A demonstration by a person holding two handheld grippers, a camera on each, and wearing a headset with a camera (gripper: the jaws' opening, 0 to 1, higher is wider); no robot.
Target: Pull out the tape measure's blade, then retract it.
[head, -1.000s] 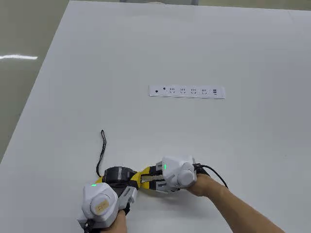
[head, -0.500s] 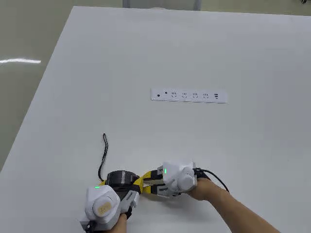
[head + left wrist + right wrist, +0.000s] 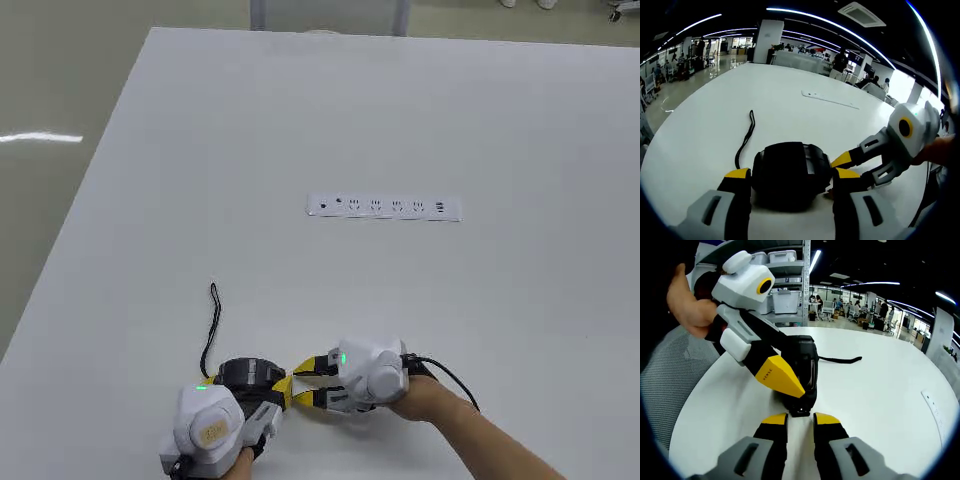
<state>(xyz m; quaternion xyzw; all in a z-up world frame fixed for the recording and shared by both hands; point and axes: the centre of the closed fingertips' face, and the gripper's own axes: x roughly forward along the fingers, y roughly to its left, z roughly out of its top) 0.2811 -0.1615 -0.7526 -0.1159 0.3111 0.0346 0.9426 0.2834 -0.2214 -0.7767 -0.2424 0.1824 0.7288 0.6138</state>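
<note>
Neither tool has shifted against the tape measure (image 3: 250, 372), which sits on the worktop (image 3: 300, 120). Left tool (image 3: 790, 176) clamps its case from both sides, anchoring it. Right tool (image 3: 800, 419), jaws narrowly parted, faces the blade hook (image 3: 800, 412), evidently to pinch and draw.

The surface (image 3: 450, 120) was a broad white tabletop, plain and evenly lit; a white power strip (image 3: 383, 207) lay flat near its middle, its long side running left to right and its row of sockets facing up; a black tape measure (image 3: 247, 373) rested close to the near edge, left of centre, well apart from the power strip; its thin black strap (image 3: 210, 325) trailed loose over the surface toward the far side, in a slight curve.
</note>
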